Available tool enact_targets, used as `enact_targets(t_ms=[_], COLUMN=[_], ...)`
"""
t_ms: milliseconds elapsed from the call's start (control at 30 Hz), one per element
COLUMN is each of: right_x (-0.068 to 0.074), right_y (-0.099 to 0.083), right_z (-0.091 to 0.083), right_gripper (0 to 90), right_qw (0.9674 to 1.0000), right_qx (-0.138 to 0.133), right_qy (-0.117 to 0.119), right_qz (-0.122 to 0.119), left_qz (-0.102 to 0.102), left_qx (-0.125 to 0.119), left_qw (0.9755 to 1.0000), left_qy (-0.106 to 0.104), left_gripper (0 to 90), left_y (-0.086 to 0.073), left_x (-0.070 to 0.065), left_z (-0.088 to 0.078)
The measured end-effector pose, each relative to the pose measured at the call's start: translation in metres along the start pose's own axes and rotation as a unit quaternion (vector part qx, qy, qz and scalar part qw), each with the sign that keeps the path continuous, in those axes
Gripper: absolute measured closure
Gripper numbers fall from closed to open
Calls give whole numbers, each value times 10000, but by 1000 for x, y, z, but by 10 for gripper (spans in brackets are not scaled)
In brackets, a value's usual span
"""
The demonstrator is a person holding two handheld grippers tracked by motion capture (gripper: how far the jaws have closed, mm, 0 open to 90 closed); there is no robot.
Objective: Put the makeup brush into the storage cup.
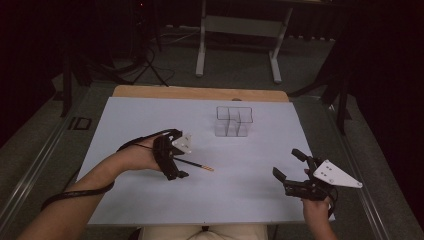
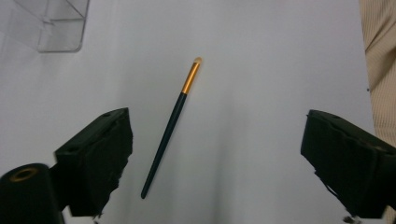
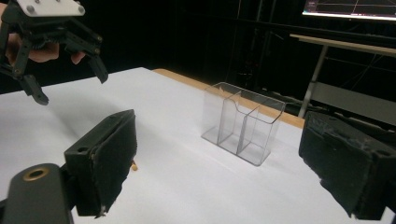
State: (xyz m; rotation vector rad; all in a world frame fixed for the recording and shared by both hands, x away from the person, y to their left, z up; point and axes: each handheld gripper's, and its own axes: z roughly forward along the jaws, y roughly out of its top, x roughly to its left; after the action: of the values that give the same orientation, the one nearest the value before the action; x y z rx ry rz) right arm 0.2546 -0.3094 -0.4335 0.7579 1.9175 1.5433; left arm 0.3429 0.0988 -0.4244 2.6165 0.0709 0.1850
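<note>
In the high view the left hand-held gripper (image 1: pixel 172 154) covers the handle end of the makeup brush (image 1: pixel 197 165), whose bristle tip at 3 o'clock is too small to make out. In the left gripper view the clear acrylic organizer (image 2: pixel 56 23) is cut off at 11 o'clock by the top edge. In the right gripper view the right hand-held gripper (image 3: pixel 215 163) hides the brush except its tip. Beyond the tabletop (image 1: pixel 150 110), the dark room swallows most detail.

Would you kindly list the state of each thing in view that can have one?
Left gripper: open, above the brush, holding nothing.
Right gripper: open, holding nothing.
Brush: lying flat on the white table, ungrasped.
Clear organizer: upright, compartments empty.
</note>
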Motion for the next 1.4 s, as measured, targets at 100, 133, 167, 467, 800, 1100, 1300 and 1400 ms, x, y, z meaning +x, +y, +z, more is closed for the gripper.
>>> enact_targets(t_ms=[100, 133, 167, 467, 800, 1100, 1300, 1400], right_x=[0, 0, 0, 0, 0, 0, 0, 0], right_y=[0, 0, 0, 0, -1, -1, -1, -1], right_z=[0, 0, 0, 1, 1, 1, 1, 1], right_gripper=[115, 115, 115, 115, 115, 115, 115, 115], right_qw=[10000, 10000, 10000, 10000, 10000, 10000, 10000, 10000], right_qx=[6, 8, 13, 16, 20, 26, 27, 26], right_qy=[4, 3, 3, 6, 15, 17, 21, 26], right_qz=[-2, -6, 1, 2, 7, 2, 2, 1], left_qz=[38, 86, 111, 303, 451, 504, 574, 632], left_qx=[36, 75, 115, 354, 422, 538, 607, 634], left_qw=[9999, 9999, 9998, 9985, 9972, 9957, 9948, 9943], left_qy=[-108, -83, -103, -289, -423, -560, -589, -587], left_gripper=[143, 156, 156, 237, 338, 432, 454, 463], left_y=[1, 2, 2, 2, 3, 5, 8, 8], left_x=[1, 2, 3, 8, 12, 20, 23, 24], left_z=[3, 4, 5, 16, 24, 37, 45, 49])
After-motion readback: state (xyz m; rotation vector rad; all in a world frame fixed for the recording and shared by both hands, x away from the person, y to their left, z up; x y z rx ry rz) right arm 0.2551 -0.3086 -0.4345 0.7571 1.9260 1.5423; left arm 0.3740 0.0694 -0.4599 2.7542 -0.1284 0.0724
